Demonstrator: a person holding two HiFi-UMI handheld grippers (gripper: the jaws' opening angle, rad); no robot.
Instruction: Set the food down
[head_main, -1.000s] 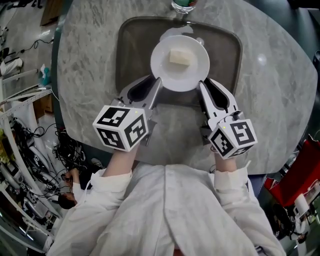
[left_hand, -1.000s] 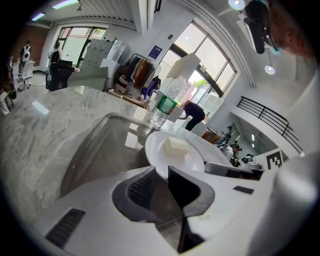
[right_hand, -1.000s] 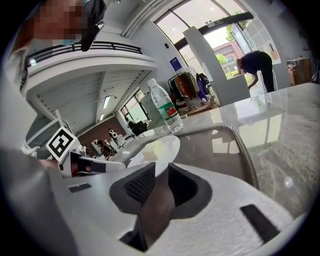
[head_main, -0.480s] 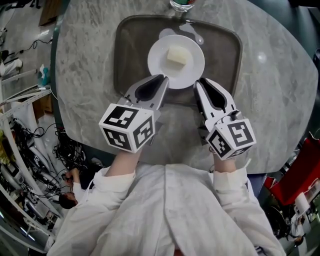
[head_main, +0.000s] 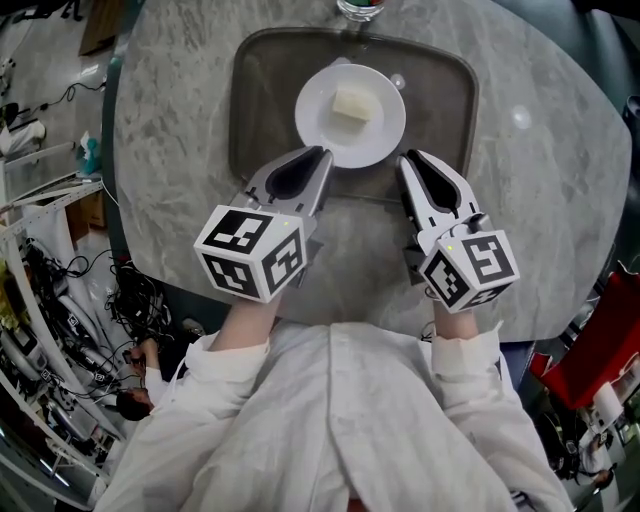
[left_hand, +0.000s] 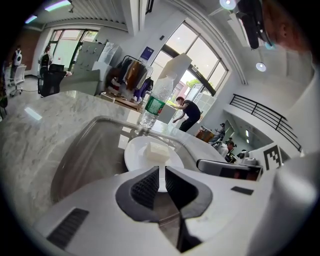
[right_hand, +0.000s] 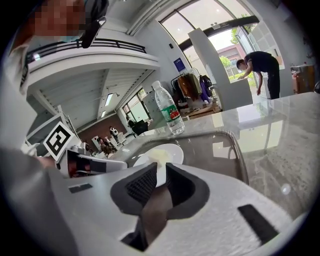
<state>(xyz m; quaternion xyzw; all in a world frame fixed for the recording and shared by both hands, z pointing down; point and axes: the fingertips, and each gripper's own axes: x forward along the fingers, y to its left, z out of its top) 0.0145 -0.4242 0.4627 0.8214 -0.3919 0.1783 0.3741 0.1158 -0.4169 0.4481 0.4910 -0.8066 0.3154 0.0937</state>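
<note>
Setting: bright open hall w/ tall windows, mezzanine rail, people in bkgd. Round marble table (head_main: 560, 180) lay below the person.

Item 1: food block (head_main: 352, 104), pale, rectangular, lay at ctr of white plate (head_main: 380, 135). Plate appeared to sit flat in grey tray (head_main: 445, 90), toward its far half. Handling (judged): block looked soft, light, prob. crumbly or slick, so not one to pinch direct; move it via the plate. Plate stiff, glazed, breakable, slippery at rim. Best hold = two points on near rim, kept level so block wouldn't slide.

Item 2: left gripper (head_main: 325, 155), jaws drawn nearly together w/ thin white plate rim in the slit, at near-left rim. Block lay just beyond its tips, not touching.

Item 3: right gripper (head_main: 405, 158), jaws likewise narrow, white rim showing between pads, at near-right rim. Head view put tips right at rim's edge, so the bite looked shallow. Block ahead and to its left, apart.

Item 4: plastic water bottle (right_hand: 170, 112), green label, stood on table just past tray's far edge.
</note>
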